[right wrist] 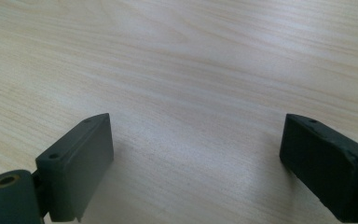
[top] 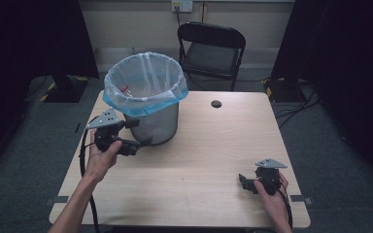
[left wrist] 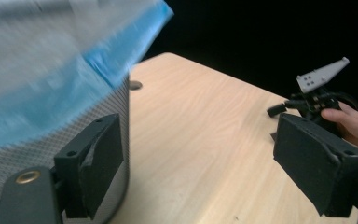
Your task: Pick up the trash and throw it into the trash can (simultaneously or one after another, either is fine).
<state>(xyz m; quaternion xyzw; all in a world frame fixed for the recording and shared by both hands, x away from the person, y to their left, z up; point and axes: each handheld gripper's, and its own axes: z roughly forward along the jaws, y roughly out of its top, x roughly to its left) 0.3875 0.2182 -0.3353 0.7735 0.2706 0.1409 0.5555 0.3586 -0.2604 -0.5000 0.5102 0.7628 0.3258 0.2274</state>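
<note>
At the far left of the worktop stands the mesh bin, light, stiff, thin slippery liner; your left gripper, fingers wide and empty, should take the mesh wall, while the right gripper rests empty.

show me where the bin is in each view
high view: bin stands at the table's far left, just beyond the left gripper.
left gripper view: bin at left, mesh wall behind the left jaw.
right gripper view: not in it.
shared landmark: wooden table.
</note>
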